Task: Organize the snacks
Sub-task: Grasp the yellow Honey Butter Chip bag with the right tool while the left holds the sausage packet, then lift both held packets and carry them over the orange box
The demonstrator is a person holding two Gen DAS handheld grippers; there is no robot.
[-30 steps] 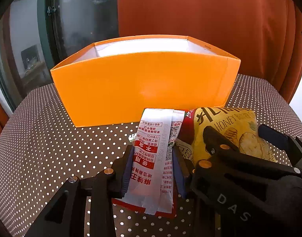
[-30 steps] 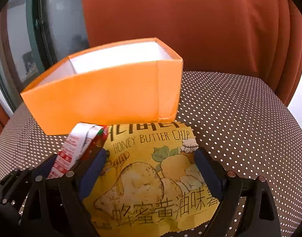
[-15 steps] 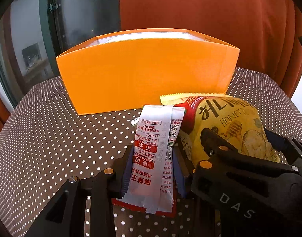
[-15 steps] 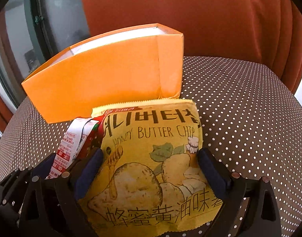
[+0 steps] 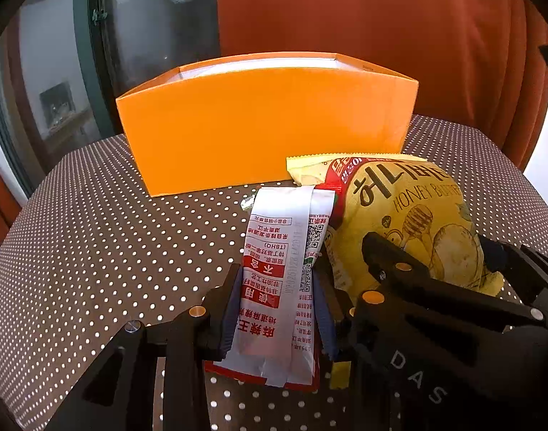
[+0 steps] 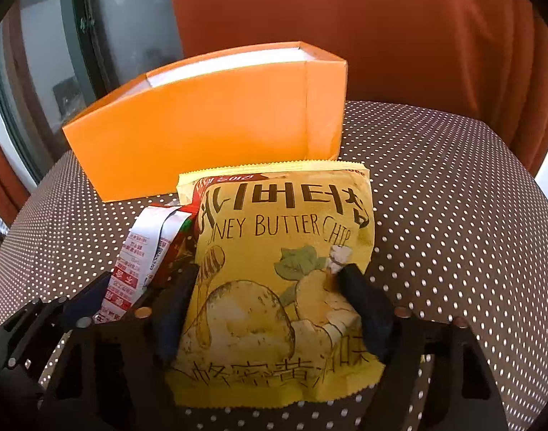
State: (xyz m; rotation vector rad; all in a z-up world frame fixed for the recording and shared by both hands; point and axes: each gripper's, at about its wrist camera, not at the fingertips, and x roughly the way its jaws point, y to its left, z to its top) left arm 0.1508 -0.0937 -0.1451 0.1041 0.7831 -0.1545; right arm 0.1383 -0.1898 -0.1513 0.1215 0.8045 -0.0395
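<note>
My left gripper (image 5: 277, 305) is shut on a red and white snack packet (image 5: 277, 280), held just above the dotted table. My right gripper (image 6: 270, 309) is shut on a yellow Honey Butter Chip bag (image 6: 284, 251), squeezing its sides. The two grippers are side by side; the chip bag (image 5: 406, 215) and right gripper (image 5: 435, 287) show at the right of the left wrist view, the packet (image 6: 144, 251) at the left of the right wrist view. An open orange box (image 5: 266, 122) with a white inside stands behind both snacks, also in the right wrist view (image 6: 209, 118).
The table has a brown cloth with white dots (image 5: 112, 233). An orange-red curtain (image 5: 381, 18) hangs behind the box. A dark window frame (image 5: 94, 36) is at the back left. The table edge curves away on the right (image 6: 507, 179).
Both grippers have pulled back from the orange box, which now looks smaller and farther. The right gripper's fingers have closed in on the chip bag. The left grip on the packet is unchanged.
</note>
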